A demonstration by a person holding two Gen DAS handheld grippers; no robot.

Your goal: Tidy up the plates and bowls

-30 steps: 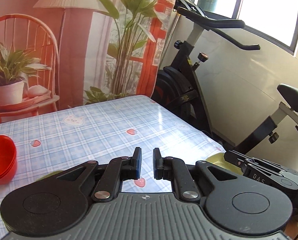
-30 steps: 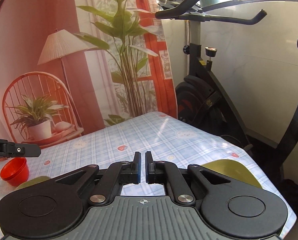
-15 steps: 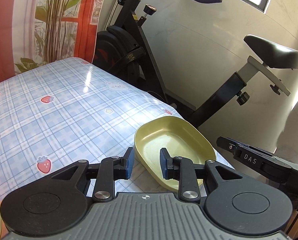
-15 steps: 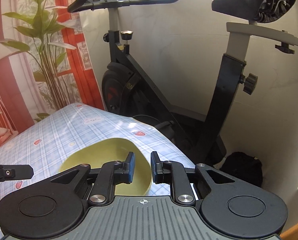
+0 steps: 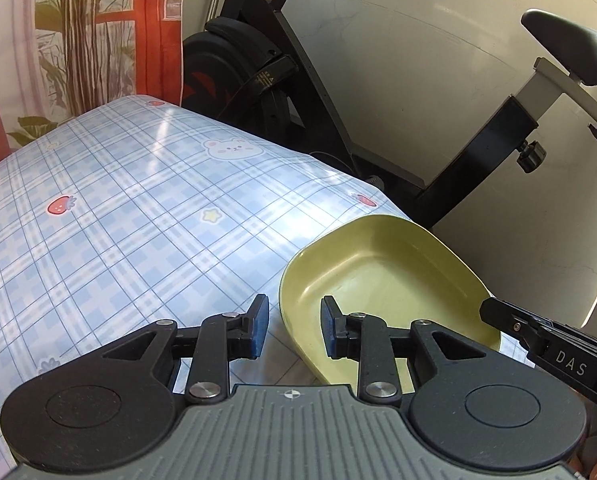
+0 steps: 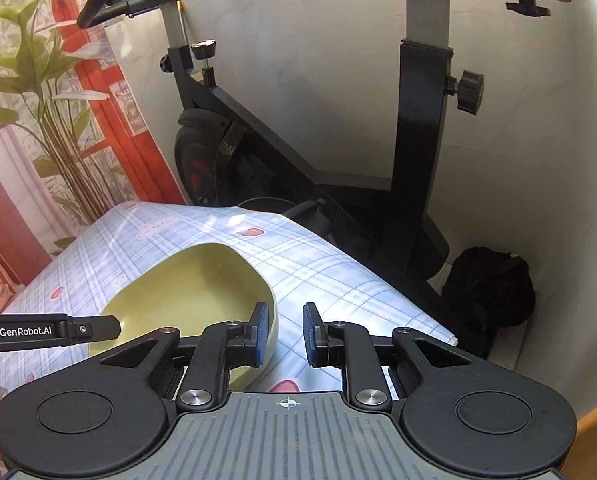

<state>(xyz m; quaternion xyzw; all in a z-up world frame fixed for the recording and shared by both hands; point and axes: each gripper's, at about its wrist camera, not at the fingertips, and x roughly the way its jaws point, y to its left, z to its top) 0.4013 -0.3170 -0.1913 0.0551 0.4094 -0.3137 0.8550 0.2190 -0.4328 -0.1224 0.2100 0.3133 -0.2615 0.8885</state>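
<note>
An olive-green oval plate (image 5: 386,280) lies near the right edge of the table (image 5: 138,220). My left gripper (image 5: 294,330) is open at the plate's near left rim, which runs between the two blue pads without either pressing on it. In the right wrist view the same plate (image 6: 190,284) sits left of centre. My right gripper (image 6: 285,334) is open at its right rim, the left pad over the plate's inside, the right pad over the cloth. Each gripper's finger shows in the other's view: the right gripper (image 5: 554,344) and the left gripper (image 6: 58,330).
A blue plaid cloth with strawberries and bears covers the table (image 6: 338,280), whose right edge drops off just past the plate. A black exercise bike (image 6: 422,140) stands close behind that edge. A black bag (image 6: 490,284) lies on the floor. A printed plant backdrop (image 5: 78,40) hangs at the left.
Both grippers swung right and downward, from the backdrop to the green plate. Their jaws went from shut to parted. The red bowls have left the view.
</note>
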